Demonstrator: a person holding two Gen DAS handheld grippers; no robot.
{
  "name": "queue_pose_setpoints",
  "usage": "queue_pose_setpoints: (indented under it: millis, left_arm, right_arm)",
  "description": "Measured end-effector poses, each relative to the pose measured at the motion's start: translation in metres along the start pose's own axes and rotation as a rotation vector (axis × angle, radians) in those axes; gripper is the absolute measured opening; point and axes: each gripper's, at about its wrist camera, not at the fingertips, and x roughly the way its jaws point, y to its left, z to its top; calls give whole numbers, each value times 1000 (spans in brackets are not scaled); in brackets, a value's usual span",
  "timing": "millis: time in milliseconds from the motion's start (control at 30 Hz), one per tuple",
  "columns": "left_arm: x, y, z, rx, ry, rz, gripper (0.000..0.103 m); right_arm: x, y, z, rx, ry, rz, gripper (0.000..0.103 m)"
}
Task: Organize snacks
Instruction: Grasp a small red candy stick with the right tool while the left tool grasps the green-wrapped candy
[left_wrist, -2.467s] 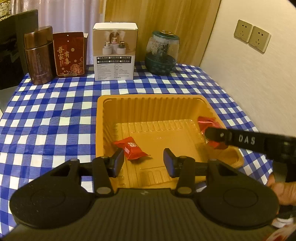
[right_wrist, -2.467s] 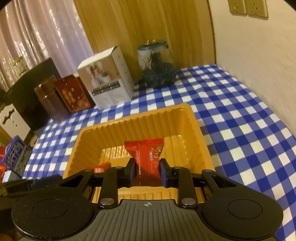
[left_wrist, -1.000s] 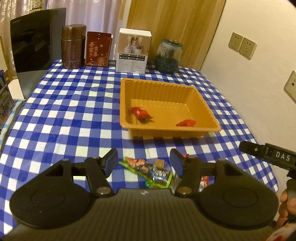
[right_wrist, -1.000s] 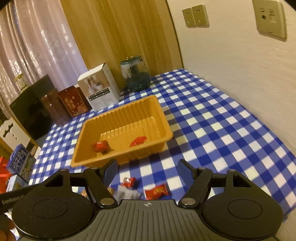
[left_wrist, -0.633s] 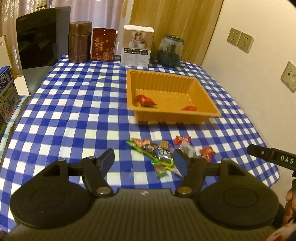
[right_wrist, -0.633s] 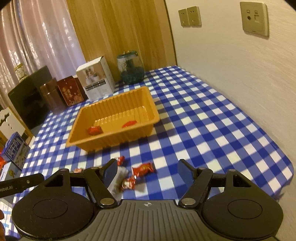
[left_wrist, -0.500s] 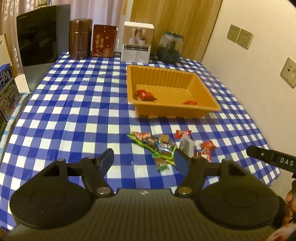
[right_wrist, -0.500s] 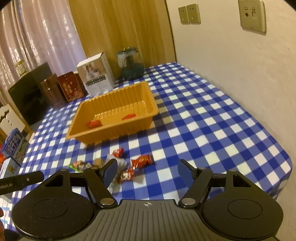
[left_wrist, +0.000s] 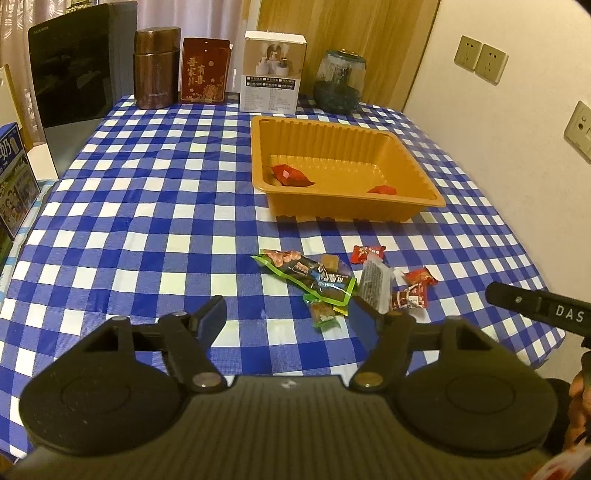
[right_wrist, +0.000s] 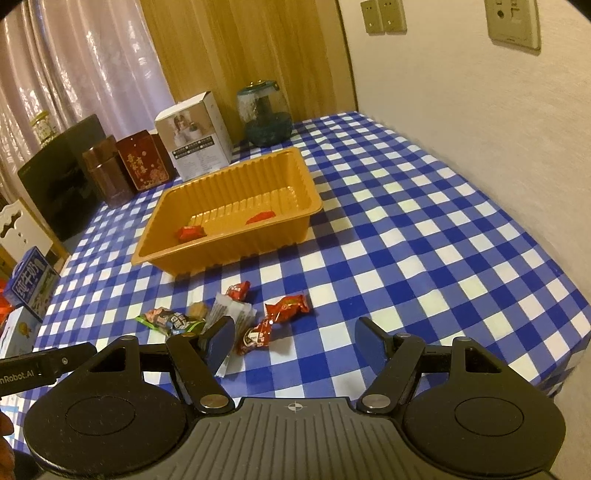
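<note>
Left gripper (left_wrist: 295, 314) empty, jaws spread wide, nothing between the pads, hovering at the near edge of the table (left_wrist: 147, 206). Right gripper (right_wrist: 295, 341) likewise released and empty, jaws well apart.

Loose snacks in a heap between grippers and tray (left_wrist: 424, 173): from the left wrist view, heap at about 1 o'clock, just beyond the right finger. Green packet (left_wrist: 306, 275) nearest the centre line, long axis running from 10 to 4 o'clock, so crosswise to the jaws rather than along them. Clear bar (left_wrist: 373, 284) beside it, pointing nearly 12 to 6. Red candies (left_wrist: 413, 290) further out at 2 o'clock.

From the right wrist view, same heap at 11 o'clock, red candy (right_wrist: 286, 306) almost dead ahead at 12, another by the left finger. Tray beyond at 11 o'clock, two red pieces (right_wrist: 192, 232) already inside.

Judged: red candies closer to the right gripper, green packet closer to the left. Probably a slight roll of the left wrist needed to close across the packet's short side.
</note>
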Motion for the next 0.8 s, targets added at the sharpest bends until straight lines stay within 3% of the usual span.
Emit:
queue_pose_setpoints:
  millis: [467,800]
  left_arm:
    - [35,3,-6,-16,52,-3,70]
    - [59,8,-6,-22,79,0,70]
  right_arm:
    - [50,8,-4,-20,68,46,71]
    - [87,11,-5,-37,120,72,50]
